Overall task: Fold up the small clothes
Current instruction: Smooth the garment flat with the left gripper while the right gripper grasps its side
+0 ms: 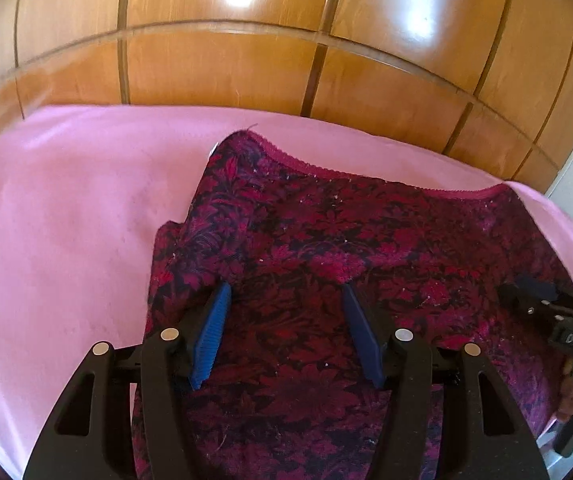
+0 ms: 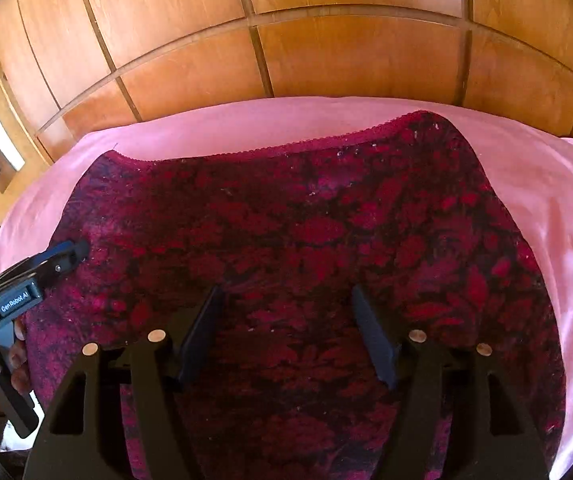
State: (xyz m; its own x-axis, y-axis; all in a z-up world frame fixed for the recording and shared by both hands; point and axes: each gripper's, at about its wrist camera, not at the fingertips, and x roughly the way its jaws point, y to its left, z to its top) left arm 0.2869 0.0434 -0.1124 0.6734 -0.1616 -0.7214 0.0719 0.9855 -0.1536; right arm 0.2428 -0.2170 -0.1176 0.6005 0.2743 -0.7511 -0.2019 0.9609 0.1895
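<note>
Left gripper [image 1: 286,292] and right gripper [image 2: 286,292]: jaws apart, nothing clamped. Floral garment [image 1: 326,240] spread on pink sheet [image 1: 66,220], apparently not fully folded.

Right gripper [image 2: 286,300] jaws apart above floral garment [image 2: 306,220] — apparently not touching.

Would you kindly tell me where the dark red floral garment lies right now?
The dark red floral garment lies spread on the pink sheet, before the wooden panelled wall, directly under both open grippers.
</note>
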